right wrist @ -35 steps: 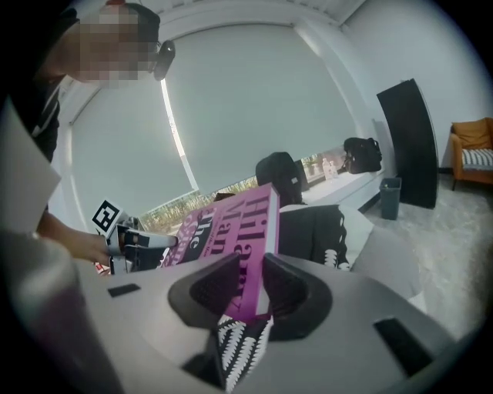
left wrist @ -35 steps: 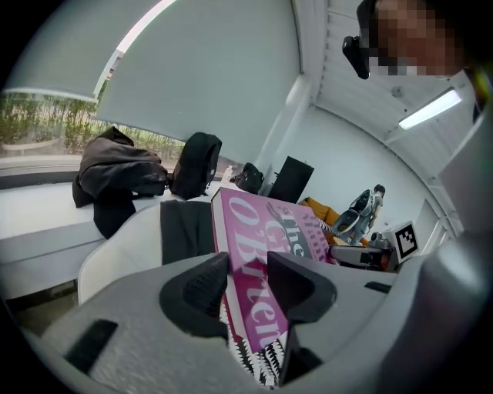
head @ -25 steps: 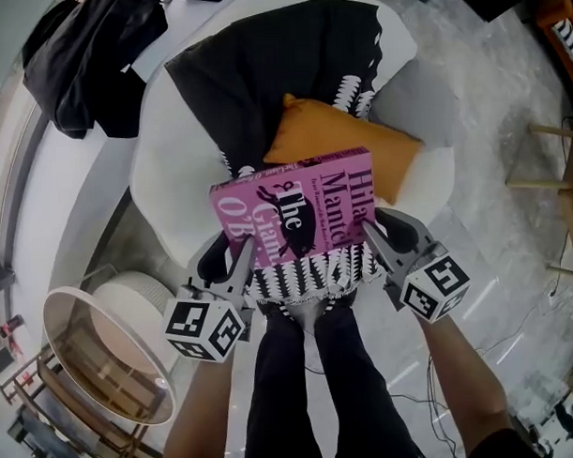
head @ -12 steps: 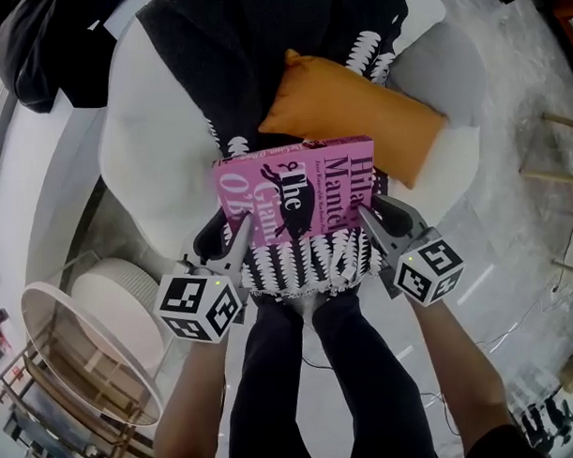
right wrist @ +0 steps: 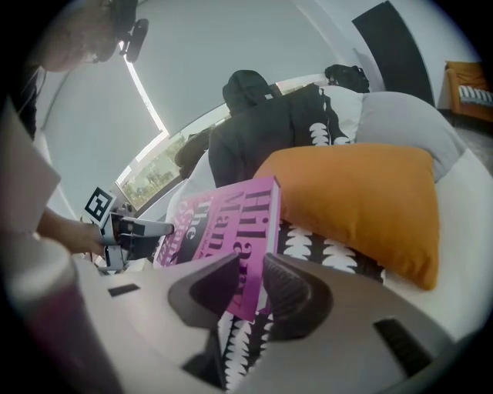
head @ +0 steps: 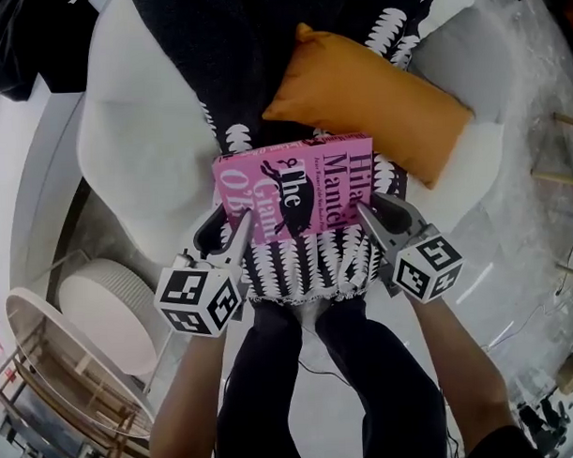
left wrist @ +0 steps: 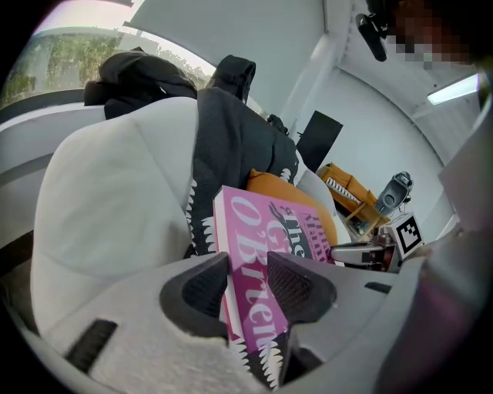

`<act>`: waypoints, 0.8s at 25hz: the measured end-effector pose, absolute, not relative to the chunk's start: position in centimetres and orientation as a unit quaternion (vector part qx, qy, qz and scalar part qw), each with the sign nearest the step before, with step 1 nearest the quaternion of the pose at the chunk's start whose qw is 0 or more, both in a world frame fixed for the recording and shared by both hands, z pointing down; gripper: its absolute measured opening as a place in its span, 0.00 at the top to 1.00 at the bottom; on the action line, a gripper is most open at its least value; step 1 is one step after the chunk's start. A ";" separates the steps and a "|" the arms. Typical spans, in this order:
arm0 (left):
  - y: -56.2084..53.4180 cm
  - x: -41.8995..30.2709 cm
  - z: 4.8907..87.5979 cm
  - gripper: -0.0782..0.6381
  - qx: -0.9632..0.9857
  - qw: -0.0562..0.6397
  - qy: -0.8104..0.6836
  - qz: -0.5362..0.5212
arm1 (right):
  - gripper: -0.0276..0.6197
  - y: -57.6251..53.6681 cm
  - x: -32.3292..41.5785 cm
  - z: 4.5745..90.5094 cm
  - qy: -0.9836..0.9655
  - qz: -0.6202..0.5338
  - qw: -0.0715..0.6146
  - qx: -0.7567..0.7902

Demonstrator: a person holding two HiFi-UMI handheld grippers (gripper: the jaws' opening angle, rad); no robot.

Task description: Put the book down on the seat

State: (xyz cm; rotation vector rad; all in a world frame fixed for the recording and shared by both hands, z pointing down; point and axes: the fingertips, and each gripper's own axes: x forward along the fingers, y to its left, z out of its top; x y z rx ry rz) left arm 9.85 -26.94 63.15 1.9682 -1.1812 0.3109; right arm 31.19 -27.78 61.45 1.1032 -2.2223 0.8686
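Observation:
A pink book (head: 294, 187) with black lettering is held flat above the seat of a white armchair (head: 139, 163). My left gripper (head: 232, 236) is shut on the book's (left wrist: 258, 254) near left corner, its pads pressing both covers. My right gripper (head: 369, 220) is shut on the book's (right wrist: 231, 231) near right corner. A black throw with a white pattern (head: 297, 265) covers the seat below the book. An orange cushion (head: 371, 94) lies just behind the book, against the chair back.
A round white side table (head: 97, 310) and a glass-topped round table (head: 57, 372) stand to the left. Dark clothing (head: 17, 45) hangs over the chair's upper left. The person's dark-trousered legs (head: 320, 382) stand at the seat's front edge. Wooden furniture (head: 565, 157) is at the right.
The view has moved in towards the armchair, so the chair and cushion look larger and the book sits further over the seat. Both grippers keep the same hold on the book.

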 end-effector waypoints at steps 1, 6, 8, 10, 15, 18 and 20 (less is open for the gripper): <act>-26.9 9.9 63.6 0.64 0.780 0.400 -0.465 0.125 | 0.79 -27.6 31.2 61.8 -0.816 0.320 0.255 0.407; -27.3 10.2 65.4 0.64 0.781 0.400 -0.460 0.134 | 0.79 -27.4 31.5 63.2 -0.813 0.317 0.271 0.406; -27.4 10.4 65.8 0.64 0.782 0.398 -0.461 0.137 | 0.80 -27.4 31.7 63.6 -0.813 0.315 0.276 0.404; -27.6 10.5 66.1 0.64 0.782 0.395 -0.461 0.140 | 0.81 -27.5 31.8 63.9 -0.814 0.311 0.277 0.405; -27.4 10.4 66.6 0.64 0.782 0.392 -0.461 0.147 | 0.81 -27.3 31.7 64.4 -0.813 0.314 0.280 0.403; -27.7 10.3 66.0 0.64 0.784 0.387 -0.462 0.146 | 0.81 -27.5 31.6 64.1 -0.814 0.311 0.280 0.402; -27.7 10.3 66.0 0.64 0.785 0.386 -0.462 0.147 | 0.81 -27.5 31.6 64.1 -0.814 0.311 0.280 0.402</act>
